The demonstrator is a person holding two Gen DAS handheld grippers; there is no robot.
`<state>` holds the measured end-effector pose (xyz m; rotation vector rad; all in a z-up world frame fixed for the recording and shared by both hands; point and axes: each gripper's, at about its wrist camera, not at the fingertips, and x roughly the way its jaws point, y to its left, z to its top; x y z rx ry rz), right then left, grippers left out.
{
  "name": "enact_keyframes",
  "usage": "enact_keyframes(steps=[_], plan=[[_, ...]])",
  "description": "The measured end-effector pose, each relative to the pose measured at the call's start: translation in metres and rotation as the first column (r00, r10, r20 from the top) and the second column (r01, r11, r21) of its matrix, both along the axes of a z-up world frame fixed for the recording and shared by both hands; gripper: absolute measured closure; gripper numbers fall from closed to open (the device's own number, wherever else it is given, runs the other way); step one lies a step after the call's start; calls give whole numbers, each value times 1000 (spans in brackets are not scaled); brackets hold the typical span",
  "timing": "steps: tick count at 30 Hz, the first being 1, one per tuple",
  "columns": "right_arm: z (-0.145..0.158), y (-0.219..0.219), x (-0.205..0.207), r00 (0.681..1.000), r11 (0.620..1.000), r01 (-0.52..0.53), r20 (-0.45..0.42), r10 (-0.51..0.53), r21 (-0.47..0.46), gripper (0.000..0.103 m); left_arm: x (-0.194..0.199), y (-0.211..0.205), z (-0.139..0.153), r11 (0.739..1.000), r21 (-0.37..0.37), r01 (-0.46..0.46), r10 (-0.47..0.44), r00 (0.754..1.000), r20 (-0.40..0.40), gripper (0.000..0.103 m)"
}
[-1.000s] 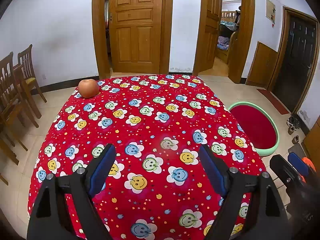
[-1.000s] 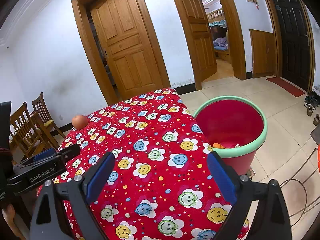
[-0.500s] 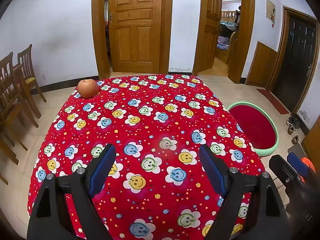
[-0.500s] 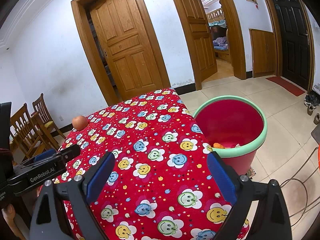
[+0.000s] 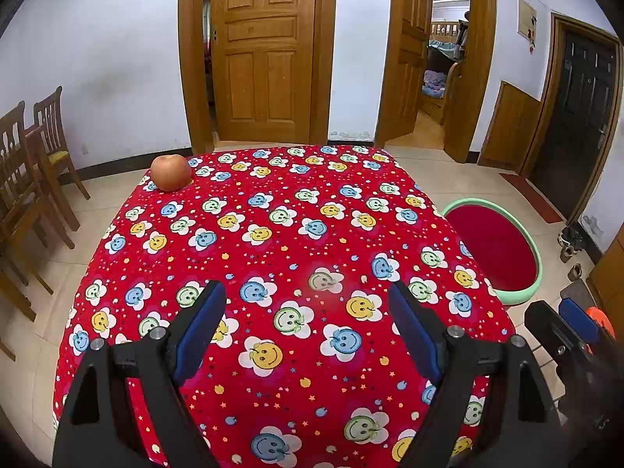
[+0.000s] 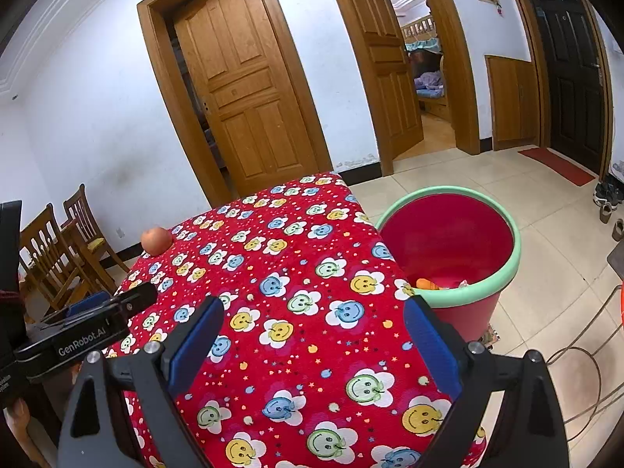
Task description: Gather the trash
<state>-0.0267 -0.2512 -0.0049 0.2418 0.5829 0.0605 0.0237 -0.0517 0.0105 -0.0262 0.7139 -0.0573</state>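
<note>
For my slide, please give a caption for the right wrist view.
Open right tool above red smiley-flower tablecloth; round reddish apple at far corner, red green-rimmed plastic bucket beside table.

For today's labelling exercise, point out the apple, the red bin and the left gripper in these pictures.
apple (image 5: 171, 172): left wrist view, middle of its skin.
red bin (image 6: 503, 269): right wrist view, green rim, near side.
left gripper (image 5: 308, 327): left wrist view, midway between its open fingertips.

Tablecloth (image 5: 273, 257): matt woven cloth, printed. Bin (image 6: 503, 269): smooth plastic. Doors (image 5: 265, 50): varnished wood. Floor (image 6: 546, 202): glossy tile. Apple (image 5: 171, 172): smooth skin.
</note>
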Motion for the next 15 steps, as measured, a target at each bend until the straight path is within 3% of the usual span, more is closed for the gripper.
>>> enact_keyframes(steps=[15], plan=[[0, -1, 0, 1000, 1000, 0, -1, 0, 1, 8, 0, -3, 0, 1000, 1, 1, -1, 1000, -3, 19]])
